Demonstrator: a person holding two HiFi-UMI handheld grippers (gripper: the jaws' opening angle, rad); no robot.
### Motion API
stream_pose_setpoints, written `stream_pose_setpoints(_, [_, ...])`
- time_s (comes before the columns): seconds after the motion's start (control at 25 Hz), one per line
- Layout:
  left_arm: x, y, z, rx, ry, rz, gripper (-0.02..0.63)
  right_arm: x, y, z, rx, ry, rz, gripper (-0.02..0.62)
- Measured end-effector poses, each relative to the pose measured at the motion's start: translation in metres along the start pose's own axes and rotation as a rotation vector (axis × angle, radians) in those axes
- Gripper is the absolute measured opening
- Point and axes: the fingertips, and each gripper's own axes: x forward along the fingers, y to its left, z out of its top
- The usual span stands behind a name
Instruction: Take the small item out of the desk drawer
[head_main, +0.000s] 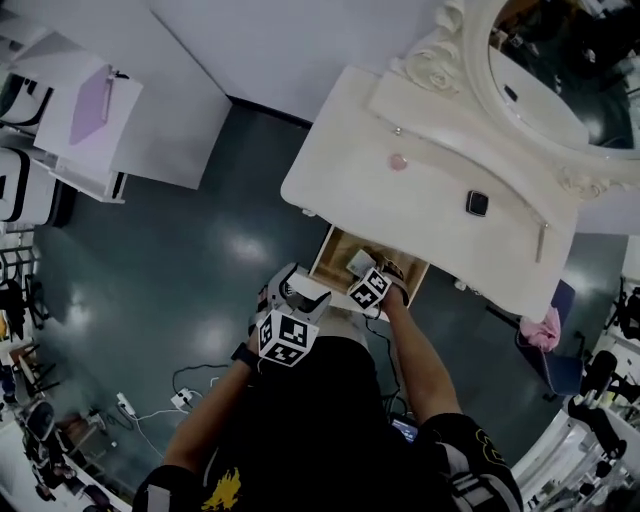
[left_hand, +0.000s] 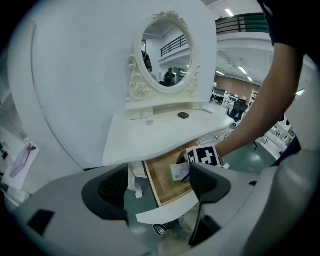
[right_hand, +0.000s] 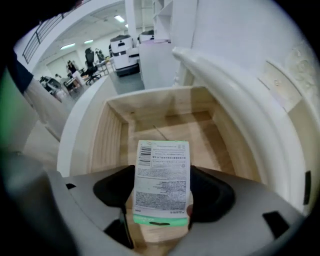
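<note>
right gripper (right_hand: 162, 196) jaws are clamped on the small packet (right_hand: 162, 175), left gripper (left_hand: 160, 189) jaws hang open, so just lift straight up clear of the drawer (right_hand: 107, 135) walls

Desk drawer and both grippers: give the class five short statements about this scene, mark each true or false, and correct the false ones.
1. The drawer is pulled open. True.
2. The right gripper is shut on a white packet with a green strip. True.
3. The left gripper is clamped on the drawer front. False: its jaws stand apart with nothing between them, back from the drawer.
4. A small dark item lies inside the drawer. False: it lies on the tabletop.
5. The mirror above the desk is oval. True.
</note>
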Motion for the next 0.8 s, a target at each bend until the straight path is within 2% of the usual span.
stream_pose_setpoints(0.28, [-0.018,0.014,0.032,0.066,-0.098,-0.127,0.391,-0.127,-0.027,0.04,0.28,-0.272,-0.223,0.359])
stream_pose_setpoints(0.52, [-0.047,0.028,0.092,0.244,-0.239,-0.144,0.39,-0.256,-0.052,0.066,0.529,-0.527,-0.452,0.359])
stream_pose_setpoints(0.8, [-0.084,0.048,0.157,0.327,-0.371,-0.151,0.39,-0.397,-0.069,0.079,0.668,-0.764,-0.683,0.359])
